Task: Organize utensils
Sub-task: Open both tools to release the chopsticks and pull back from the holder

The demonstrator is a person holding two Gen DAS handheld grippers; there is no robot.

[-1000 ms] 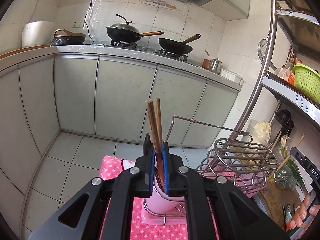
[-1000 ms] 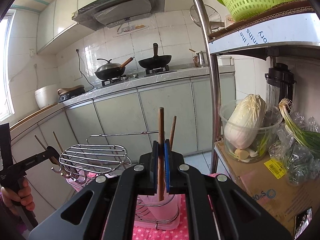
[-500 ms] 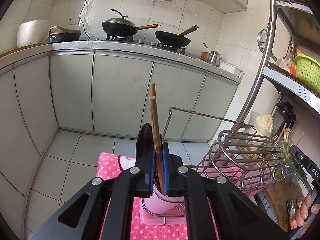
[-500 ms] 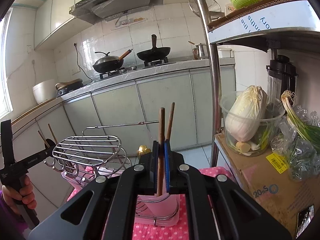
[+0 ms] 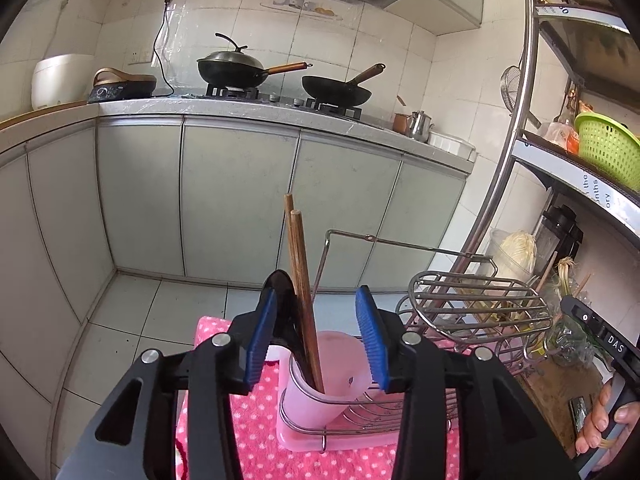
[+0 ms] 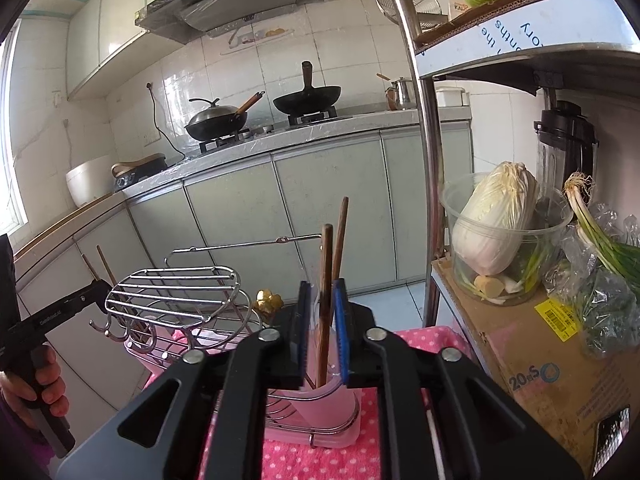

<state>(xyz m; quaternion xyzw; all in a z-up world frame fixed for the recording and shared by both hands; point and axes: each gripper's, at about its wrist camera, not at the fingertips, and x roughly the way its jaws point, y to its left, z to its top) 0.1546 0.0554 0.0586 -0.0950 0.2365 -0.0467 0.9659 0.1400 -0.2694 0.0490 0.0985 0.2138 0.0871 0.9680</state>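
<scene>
L claw (image 5: 318, 338) just opened; chopsticks (image 5: 302, 288) in cup (image 5: 340, 368).

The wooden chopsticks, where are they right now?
The chopsticks stand upright in the pink holder on the dotted cloth, left of the wire rack, between the left gripper's just-opened jaws.

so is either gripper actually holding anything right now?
No. Both have just opened: left gripper and right gripper flank chopsticks standing in pink cups, pads clear.

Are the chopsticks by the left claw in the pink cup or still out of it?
In. The chopsticks stand with their lower ends inside the pink cup, leaning on its rim, free of the open left claw.
</scene>
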